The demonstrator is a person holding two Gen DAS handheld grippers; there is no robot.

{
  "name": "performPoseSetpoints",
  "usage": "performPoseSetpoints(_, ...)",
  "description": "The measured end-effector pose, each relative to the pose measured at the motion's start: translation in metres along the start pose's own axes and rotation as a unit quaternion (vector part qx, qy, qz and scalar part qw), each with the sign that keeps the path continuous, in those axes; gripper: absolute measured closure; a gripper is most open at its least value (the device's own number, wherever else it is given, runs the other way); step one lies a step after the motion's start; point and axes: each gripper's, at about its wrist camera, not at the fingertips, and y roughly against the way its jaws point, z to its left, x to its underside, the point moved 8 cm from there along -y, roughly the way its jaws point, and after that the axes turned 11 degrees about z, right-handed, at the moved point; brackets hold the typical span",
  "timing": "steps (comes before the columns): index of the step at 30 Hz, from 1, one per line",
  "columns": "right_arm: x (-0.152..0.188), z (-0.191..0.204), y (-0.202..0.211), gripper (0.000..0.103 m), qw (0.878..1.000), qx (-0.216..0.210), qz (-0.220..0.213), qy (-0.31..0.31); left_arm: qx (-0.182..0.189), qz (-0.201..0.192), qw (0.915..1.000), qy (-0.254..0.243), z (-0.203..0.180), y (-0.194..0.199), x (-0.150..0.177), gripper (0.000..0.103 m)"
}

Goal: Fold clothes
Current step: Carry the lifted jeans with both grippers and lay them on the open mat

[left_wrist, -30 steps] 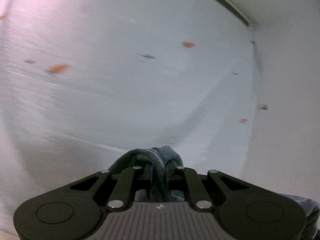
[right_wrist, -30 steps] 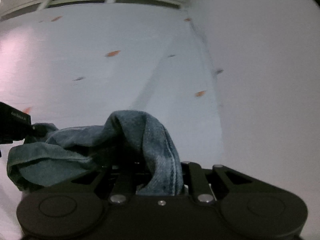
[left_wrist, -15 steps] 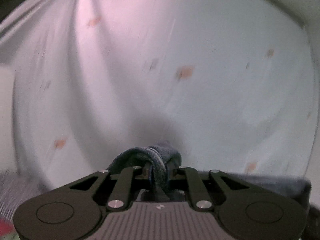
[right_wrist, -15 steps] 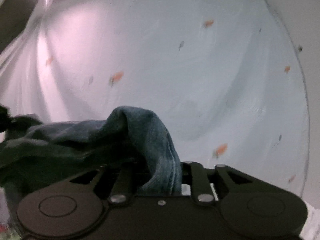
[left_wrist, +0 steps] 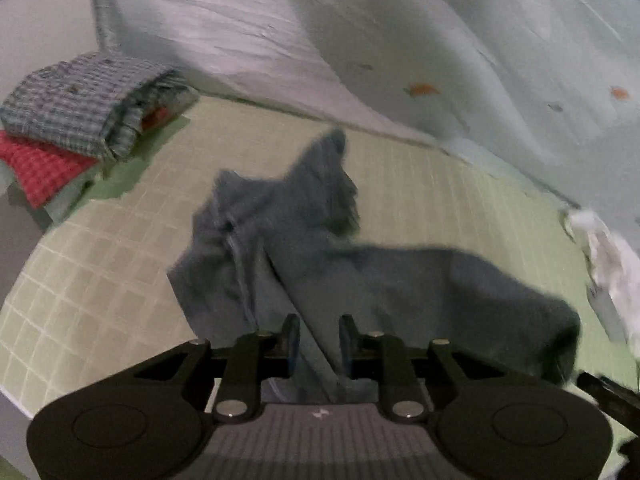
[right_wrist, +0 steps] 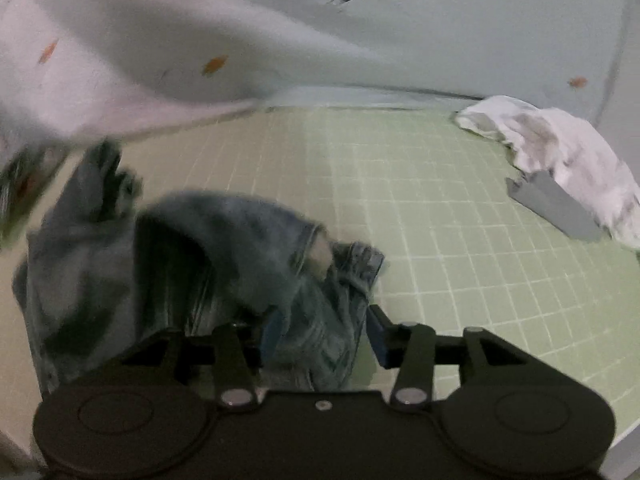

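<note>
A blue denim garment [left_wrist: 320,260] lies crumpled on the green gridded mat [left_wrist: 440,184]. My left gripper [left_wrist: 318,340] sits low over its near edge, its fingers close together with a band of denim filling the gap. In the right wrist view the same denim garment [right_wrist: 224,248] is bunched at the left. My right gripper [right_wrist: 322,332] has its fingers spread wide, and loose denim lies between them without being pinched.
A folded plaid shirt [left_wrist: 80,100] rests on a red cloth [left_wrist: 36,164] at the mat's far left. A crumpled white garment [right_wrist: 560,148] and a grey flat piece [right_wrist: 556,204] lie at the far right. A pale sheet with orange specks [right_wrist: 360,40] hangs behind.
Both grippers swung down from facing the pale sheet to the mat, bringing the denim garment onto it. The right gripper's fingers have spread apart and let go of the cloth.
</note>
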Motion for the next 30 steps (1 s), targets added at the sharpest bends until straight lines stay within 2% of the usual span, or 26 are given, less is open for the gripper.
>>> performPoseSetpoints(2,-0.010,-0.012,0.006,0.045,0.999,-0.011,-0.019,-0.036,-0.020,-0.011,0.9997,-0.006,0.005,-0.004,-0.017,0.074)
performPoseSetpoints(4,-0.018,-0.025,0.002,0.040,0.997,-0.022,-0.029,-0.074,-0.035,-0.022,0.9991,-0.012,0.007,-0.012,-0.029,0.065)
performPoseSetpoints(6,-0.026,-0.038,-0.005,0.039,0.992,-0.036,-0.033,-0.114,-0.042,-0.026,0.9987,-0.010,0.009,-0.021,-0.042,0.062)
performPoseSetpoints(8,-0.025,-0.046,-0.024,0.039,0.988,-0.053,-0.019,-0.147,-0.045,-0.025,0.9986,-0.009,0.010,-0.031,-0.056,0.060)
performPoseSetpoints(12,-0.027,-0.052,-0.061,0.039,0.975,-0.092,0.017,-0.200,-0.051,-0.020,0.9984,-0.015,0.009,-0.056,-0.083,0.046)
performPoseSetpoints(16,-0.038,-0.053,-0.100,0.039,0.954,-0.136,0.058,-0.262,-0.059,-0.015,0.9980,-0.016,0.015,-0.086,-0.110,0.039)
performPoseSetpoints(18,-0.042,-0.060,-0.121,0.039,0.951,-0.106,0.070,-0.282,-0.064,-0.012,0.9978,-0.016,0.017,-0.101,-0.125,0.038)
performPoseSetpoints(22,-0.047,-0.065,-0.156,0.037,0.955,-0.041,0.109,-0.272,-0.070,0.000,0.9970,-0.033,0.013,-0.125,-0.142,0.027)
performPoseSetpoints(25,-0.046,-0.054,-0.171,0.037,0.954,-0.040,0.135,-0.263,-0.074,0.009,0.9962,-0.045,0.010,-0.143,-0.155,0.024)
performPoseSetpoints(29,-0.047,-0.034,-0.177,0.030,0.964,-0.014,0.153,-0.219,-0.073,0.033,0.9960,-0.039,0.012,-0.166,-0.155,0.024)
performPoseSetpoints(30,-0.048,-0.031,-0.178,0.030,0.965,-0.008,0.155,-0.211,-0.072,0.039,0.9959,-0.037,0.014,-0.171,-0.154,0.027)
